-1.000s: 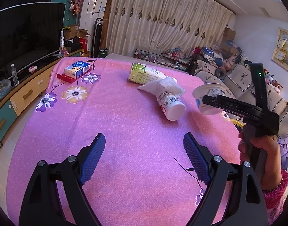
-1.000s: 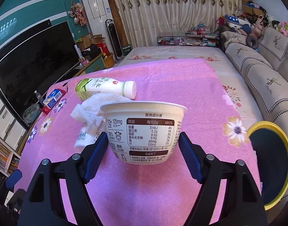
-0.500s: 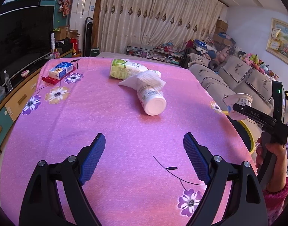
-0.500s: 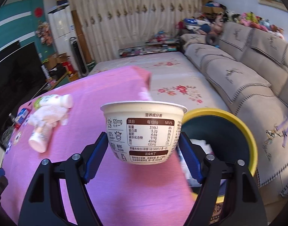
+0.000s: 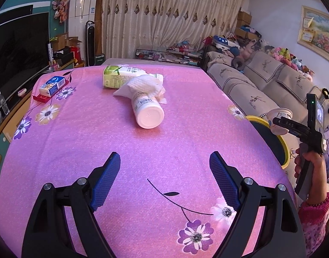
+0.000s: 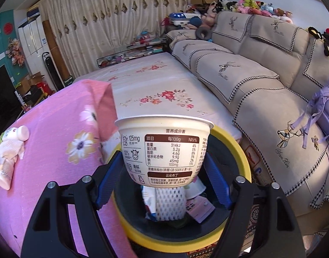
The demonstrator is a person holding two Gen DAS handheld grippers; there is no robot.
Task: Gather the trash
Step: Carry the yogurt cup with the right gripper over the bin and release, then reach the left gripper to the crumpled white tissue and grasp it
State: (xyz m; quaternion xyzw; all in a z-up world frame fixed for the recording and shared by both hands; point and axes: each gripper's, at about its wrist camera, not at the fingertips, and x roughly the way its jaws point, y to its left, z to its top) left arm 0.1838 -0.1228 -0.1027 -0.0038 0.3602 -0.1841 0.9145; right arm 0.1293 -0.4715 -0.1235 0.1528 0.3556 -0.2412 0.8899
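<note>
Risk first, scanning from the left of the pink flowered tablecloth [image 5: 82, 133]: nothing threatened around the small blue-and-white box [image 5: 51, 85] at the far left edge, well apart from any gripper; further right, two plastic bottles lying on their sides under a crumpled white tissue [image 5: 143, 87], the green-labelled bottle [image 5: 119, 76] behind and the white bottle [image 5: 146, 112] with its base toward the camera, both round and likely to roll off line or slip out if pinched near an end, and the tissue likely to be dragged along or dropped separately. Nearer, left gripper [image 5: 164, 178] hanging above bare cloth, jaws spread wide, holding and touching nothing. Off the right edge of the table, yellow-rimmed trash bin [image 6: 235, 148] on the floor beside the sofa [image 6: 261, 81], already holding a foam net sleeve and wrappers. Above its opening, white yogurt cup [image 6: 164, 148], upright, pinched by its sides between the blue pads of the right gripper [image 6: 164, 182], jaws set wide around the cup's body. Main hazard here, as a judgement: cup toward the table-side half of the opening, so a release now could clip the rim and bounce to the floor; thin walls also liable to buckle and slip if squeezed unevenly
</note>
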